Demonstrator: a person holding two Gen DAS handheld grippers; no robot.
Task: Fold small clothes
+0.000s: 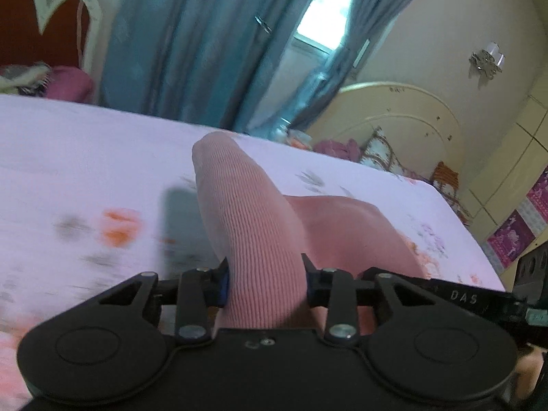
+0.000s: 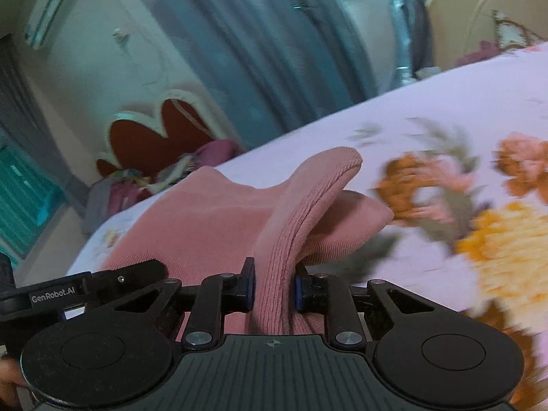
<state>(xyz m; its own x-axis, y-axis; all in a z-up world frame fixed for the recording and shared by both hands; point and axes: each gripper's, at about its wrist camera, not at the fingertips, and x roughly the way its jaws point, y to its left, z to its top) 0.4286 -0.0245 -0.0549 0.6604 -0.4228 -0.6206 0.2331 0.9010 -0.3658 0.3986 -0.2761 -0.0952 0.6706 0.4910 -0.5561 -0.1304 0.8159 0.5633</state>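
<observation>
Pink knit garment gripped at ribbed edge by left claw and right claw, both clenched on it. Rest drapes ahead onto bed; edge raised, prob. for fold-over.

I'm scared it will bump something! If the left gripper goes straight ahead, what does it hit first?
Probably the ribbed pink knit garment the left gripper already pinches; its fold stands right ahead. Beyond lies the floral white bedsheet. Depth is unclear.

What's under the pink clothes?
A floral bedsheet shows around the pink garment. Whatever lies beneath the cloth is covered. Both grippers pinch its ribbed edges.
</observation>
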